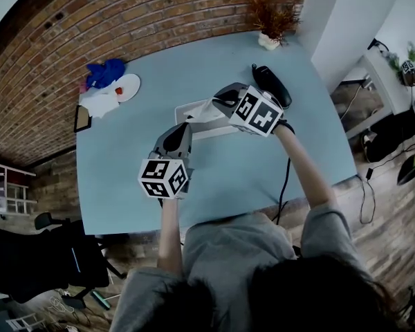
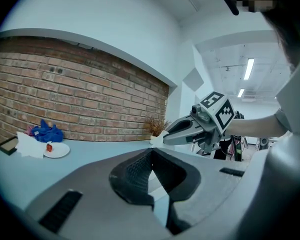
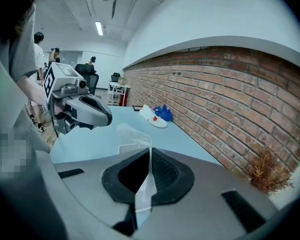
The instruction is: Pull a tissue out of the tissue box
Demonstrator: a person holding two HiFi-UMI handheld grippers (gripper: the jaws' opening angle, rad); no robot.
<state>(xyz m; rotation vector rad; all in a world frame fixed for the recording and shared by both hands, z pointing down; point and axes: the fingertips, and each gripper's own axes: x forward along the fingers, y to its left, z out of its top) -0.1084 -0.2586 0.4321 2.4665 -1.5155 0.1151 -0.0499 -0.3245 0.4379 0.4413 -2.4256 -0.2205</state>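
The grey right gripper (image 3: 149, 156) is shut tight on the thin white paper tissue (image 3: 132, 132), which sticks up from the white tissue box (image 1: 190, 113) mid-way on the light blue table (image 1: 124, 151). The left gripper (image 2: 151, 154) is shut & empty, just beside the box. Nothing holds the box down, so it may lift w/ the tissue, or the tissue may rip.

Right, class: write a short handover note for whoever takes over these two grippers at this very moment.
Right claw: shut on the tissue, above the tissue box on the blue table.
Left claw: shut, nothing in it, by the box's near corner; whether it touches the box is unclear.
Done: tissue gripped.
Left: I cannot tell whether the tissue is free of the box. Probably lift the right claw until it is.
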